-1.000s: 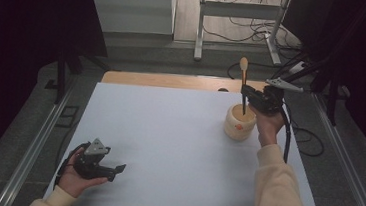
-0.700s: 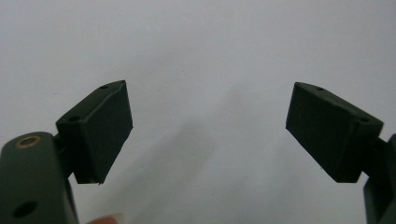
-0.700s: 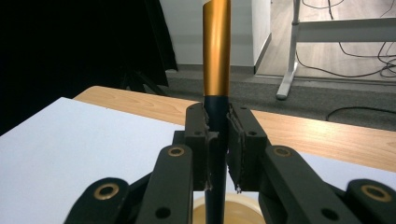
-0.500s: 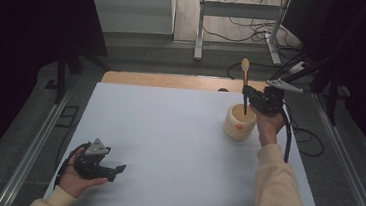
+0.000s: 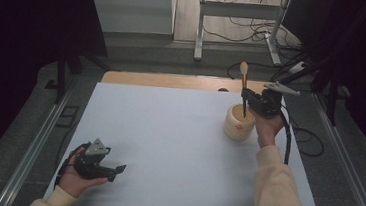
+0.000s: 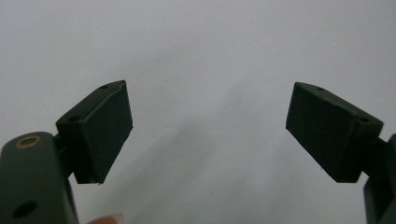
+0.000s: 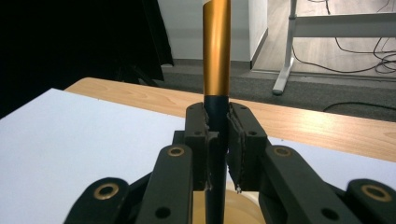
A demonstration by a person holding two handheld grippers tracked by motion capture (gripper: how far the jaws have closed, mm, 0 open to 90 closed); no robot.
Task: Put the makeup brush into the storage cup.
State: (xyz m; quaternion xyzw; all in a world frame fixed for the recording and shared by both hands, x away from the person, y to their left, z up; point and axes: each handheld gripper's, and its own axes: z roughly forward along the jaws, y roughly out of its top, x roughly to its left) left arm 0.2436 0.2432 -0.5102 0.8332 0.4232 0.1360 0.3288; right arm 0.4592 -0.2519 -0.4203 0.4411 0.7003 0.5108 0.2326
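The right gripper (image 5: 246,95) clamps the wooden spoon (image 5: 243,83) upright over the wooden cup (image 5: 238,124); the left gripper (image 5: 114,171), well apart from the cup, gapes released.

No readable text, labels or numbers anywhere; small reddish mark on the wooden cup (image 5: 239,122), far right, illegible.

Colour rundown: the spoon (image 5: 244,74) has a tan wooden bowl, with a glossy gold upper shaft and black lower handle. The holder (image 5: 239,124) is cream with a small red mark. Both grippers are black, left gripper (image 5: 117,171) and right gripper (image 5: 246,95). The counter (image 5: 167,142) is white with a bare wood strip at 12 o'clock. Sleeves are cream.
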